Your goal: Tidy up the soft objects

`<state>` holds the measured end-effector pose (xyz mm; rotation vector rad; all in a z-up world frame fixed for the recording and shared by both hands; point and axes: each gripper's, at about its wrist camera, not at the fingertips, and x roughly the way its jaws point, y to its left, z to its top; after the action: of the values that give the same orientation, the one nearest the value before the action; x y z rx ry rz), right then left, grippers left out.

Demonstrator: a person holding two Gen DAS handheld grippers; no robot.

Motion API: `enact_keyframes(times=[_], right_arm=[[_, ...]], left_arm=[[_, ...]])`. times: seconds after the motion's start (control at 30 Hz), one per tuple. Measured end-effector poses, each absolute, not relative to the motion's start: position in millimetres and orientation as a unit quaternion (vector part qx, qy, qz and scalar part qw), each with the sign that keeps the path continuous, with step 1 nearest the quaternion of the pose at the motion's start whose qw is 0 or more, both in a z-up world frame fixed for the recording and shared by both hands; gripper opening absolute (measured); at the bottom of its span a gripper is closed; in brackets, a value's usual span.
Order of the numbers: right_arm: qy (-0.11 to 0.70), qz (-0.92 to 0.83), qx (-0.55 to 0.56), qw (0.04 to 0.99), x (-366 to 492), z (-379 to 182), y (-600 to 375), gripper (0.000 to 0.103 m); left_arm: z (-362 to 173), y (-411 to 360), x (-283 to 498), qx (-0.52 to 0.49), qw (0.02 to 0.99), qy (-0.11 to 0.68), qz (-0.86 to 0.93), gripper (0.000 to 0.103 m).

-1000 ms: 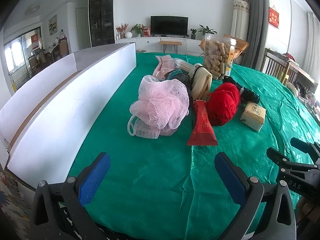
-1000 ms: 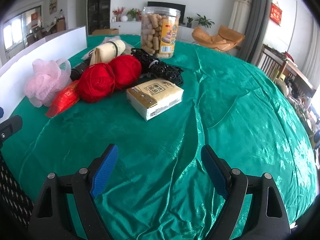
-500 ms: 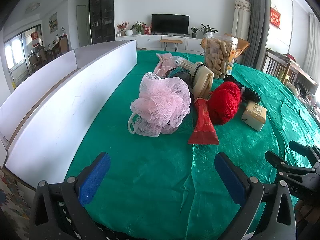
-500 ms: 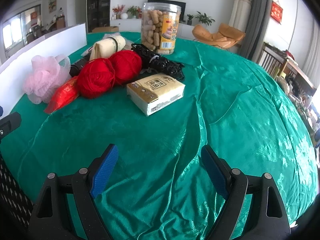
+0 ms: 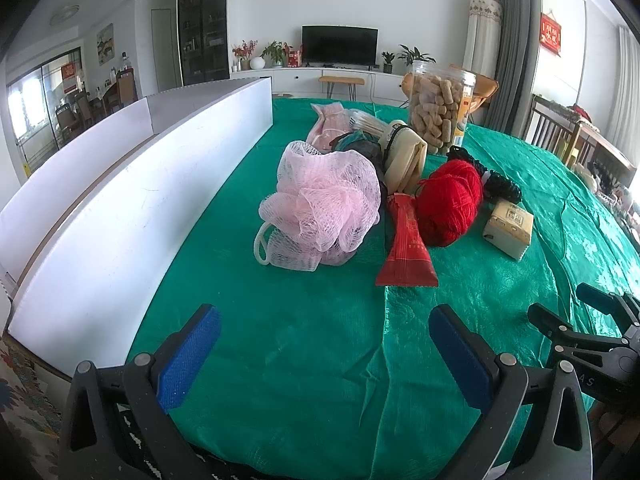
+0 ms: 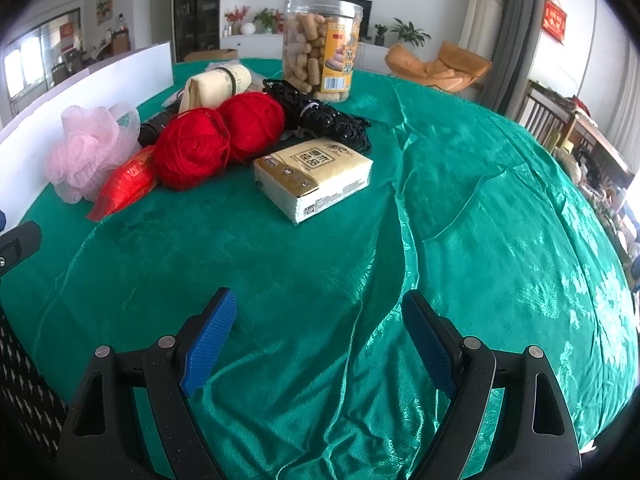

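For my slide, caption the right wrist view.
Open right tongs face yarn, tissue pack and snack jar.

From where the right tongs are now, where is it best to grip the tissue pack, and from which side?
Probably across the two long sides of the tissue pack, coming from its near short end. It lies flat, apart from the red yarn, and that end faces the open right tongs.

Lighting: bright, even daylight; sources, windows far left and right. Glare: sheen on wrinkled green satin tablecloth [image 6: 500, 216]. Shadows: soft. Focus: sharp. Distortion: strong fisheye bending, dark vignetted corners.
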<state>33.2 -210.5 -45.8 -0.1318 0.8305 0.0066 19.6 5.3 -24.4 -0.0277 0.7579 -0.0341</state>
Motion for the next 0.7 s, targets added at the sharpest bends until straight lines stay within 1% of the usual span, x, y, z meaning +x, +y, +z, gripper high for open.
enact_keyframes(times=[0.2, 0.3, 0.5, 0.7], right_arm=[[0.427, 0.033, -0.068, 0.901, 45.0, -45.1, -215.2, 0.087], [0.447, 0.053, -0.083, 0.889, 56.3, -43.9, -220.4, 0.087], [0.463, 0.06, -0.108, 0.878, 83.1, -44.3, -232.6, 0.087], [0.444, 0.091, -0.117, 0.884, 117.8, -45.6, -235.6, 0.087]], left_arm=[[-26.9, 4.4, 19.6, -0.012, 0.927, 0.373, -0.017, 0.103], [-26.9, 4.2, 19.6, -0.012, 0.927, 0.374, -0.017, 0.103], [-26.6, 8.1, 20.4, -0.018, 0.926, 0.377, -0.014, 0.103], [-31.4, 9.3, 25.3, -0.026, 0.92, 0.392, -0.011, 0.103]])
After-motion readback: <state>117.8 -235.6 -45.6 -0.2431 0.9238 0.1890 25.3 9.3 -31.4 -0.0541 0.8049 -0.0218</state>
